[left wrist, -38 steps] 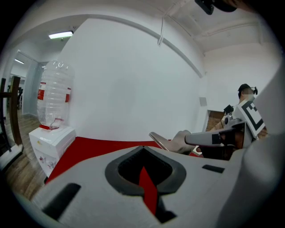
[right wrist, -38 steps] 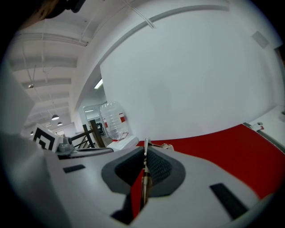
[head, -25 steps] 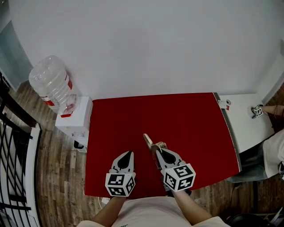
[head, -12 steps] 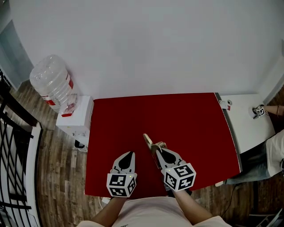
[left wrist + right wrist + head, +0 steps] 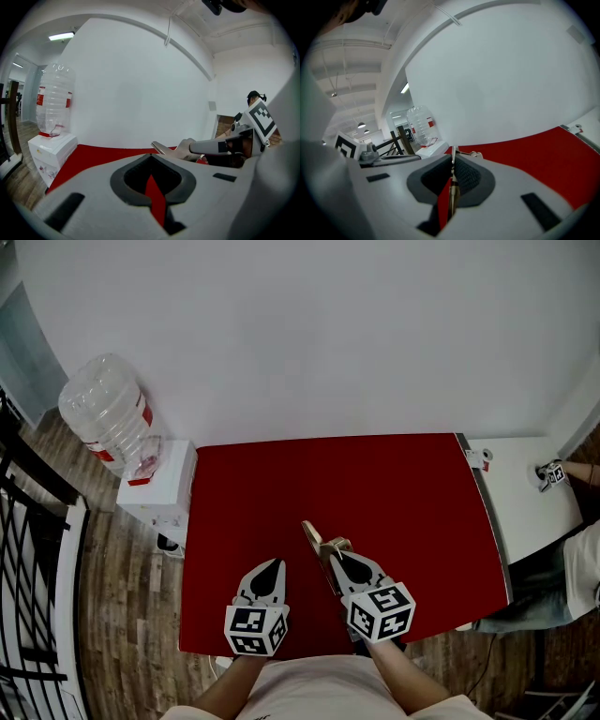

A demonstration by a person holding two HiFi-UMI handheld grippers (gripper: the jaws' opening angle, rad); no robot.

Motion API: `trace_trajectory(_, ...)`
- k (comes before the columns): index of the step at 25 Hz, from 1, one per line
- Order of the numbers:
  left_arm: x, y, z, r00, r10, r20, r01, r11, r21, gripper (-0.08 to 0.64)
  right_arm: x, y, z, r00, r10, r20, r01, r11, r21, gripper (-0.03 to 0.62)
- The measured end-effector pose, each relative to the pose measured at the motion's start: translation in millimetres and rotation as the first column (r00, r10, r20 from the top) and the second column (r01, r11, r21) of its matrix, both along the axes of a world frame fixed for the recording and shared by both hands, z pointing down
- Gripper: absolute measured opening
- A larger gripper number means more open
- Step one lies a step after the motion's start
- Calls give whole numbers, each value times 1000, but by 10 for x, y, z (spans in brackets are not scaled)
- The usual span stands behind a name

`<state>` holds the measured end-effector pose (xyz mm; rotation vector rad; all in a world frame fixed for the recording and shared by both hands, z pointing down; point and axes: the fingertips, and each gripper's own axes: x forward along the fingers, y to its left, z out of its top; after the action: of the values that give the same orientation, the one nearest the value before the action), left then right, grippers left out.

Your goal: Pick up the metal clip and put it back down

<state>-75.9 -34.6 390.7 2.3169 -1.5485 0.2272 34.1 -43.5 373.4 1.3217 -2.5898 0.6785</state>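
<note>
The metal clip (image 5: 312, 536) is a thin, pale gold strip that sticks forward out of my right gripper (image 5: 336, 555), which is shut on it near the front middle of the red table (image 5: 403, 493). In the right gripper view the clip (image 5: 453, 153) shows edge-on, pinched between the two pads. From the left gripper view the clip (image 5: 162, 148) appears raised against the white wall, with the right gripper (image 5: 220, 146) behind it. My left gripper (image 5: 271, 567) hovers beside it to the left, shut, with nothing in its jaws (image 5: 150, 159).
A water dispenser with a big clear bottle (image 5: 105, 418) stands left of the table. A white side table (image 5: 525, 498) with small items adjoins the right edge, and a person's arm reaches over it. A black railing (image 5: 28, 559) runs along the far left.
Both grippers and the clip stay where they were. Only the person at the right edge has shifted a little.
</note>
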Motion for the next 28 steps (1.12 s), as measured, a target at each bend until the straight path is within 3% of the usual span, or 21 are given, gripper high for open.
trace_trajectory(28, -117, -576, 615, 999, 34, -6, -34, 994, -101, 5, -50, -713, 832, 999, 51, -15, -53, 989, -139, 20)
